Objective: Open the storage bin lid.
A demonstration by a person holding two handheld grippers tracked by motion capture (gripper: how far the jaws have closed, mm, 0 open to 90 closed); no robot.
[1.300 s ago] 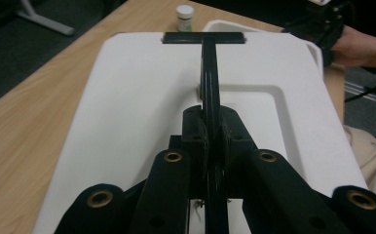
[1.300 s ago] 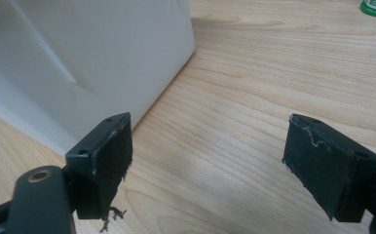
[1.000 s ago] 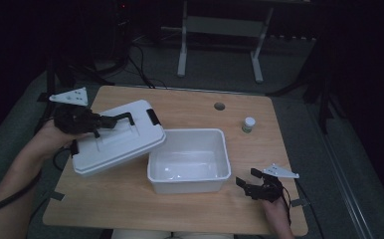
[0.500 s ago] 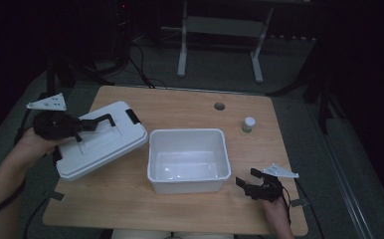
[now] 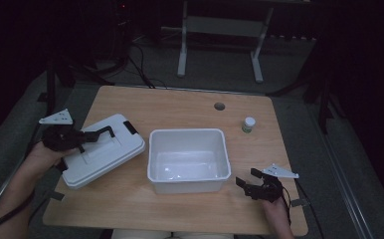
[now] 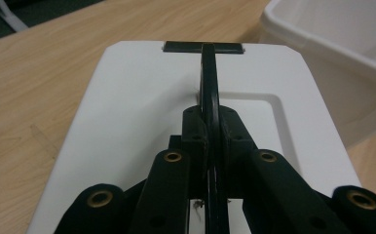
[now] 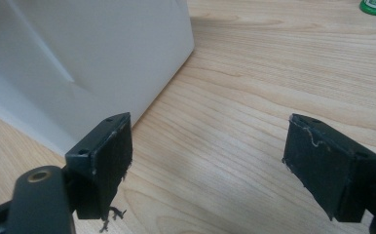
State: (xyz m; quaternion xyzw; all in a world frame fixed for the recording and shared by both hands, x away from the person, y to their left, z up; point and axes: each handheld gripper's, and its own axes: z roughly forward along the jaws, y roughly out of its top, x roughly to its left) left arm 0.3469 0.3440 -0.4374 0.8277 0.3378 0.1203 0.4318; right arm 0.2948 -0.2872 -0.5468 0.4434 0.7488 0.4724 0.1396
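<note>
The high view was dim and grainy, the room behind almost black; only the wooden surface [image 5: 180, 107] and the white tub [image 5: 189, 159] caught soft light from above. Shadows were faint. The left gripper view was brighter, its near black jaws blurred, the white lid [image 6: 137, 97] evenly lit without glare. The right gripper view was bright and sharp, with the tub's soft shadow on the wood.

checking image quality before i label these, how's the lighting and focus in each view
High view: dim, room behind almost black, only the table lit. Left gripper view: evenly lit, lid sharp, the left gripper close up and soft. Right gripper view: bright, wood grain crisp, the right gripper slightly blurred.
</note>
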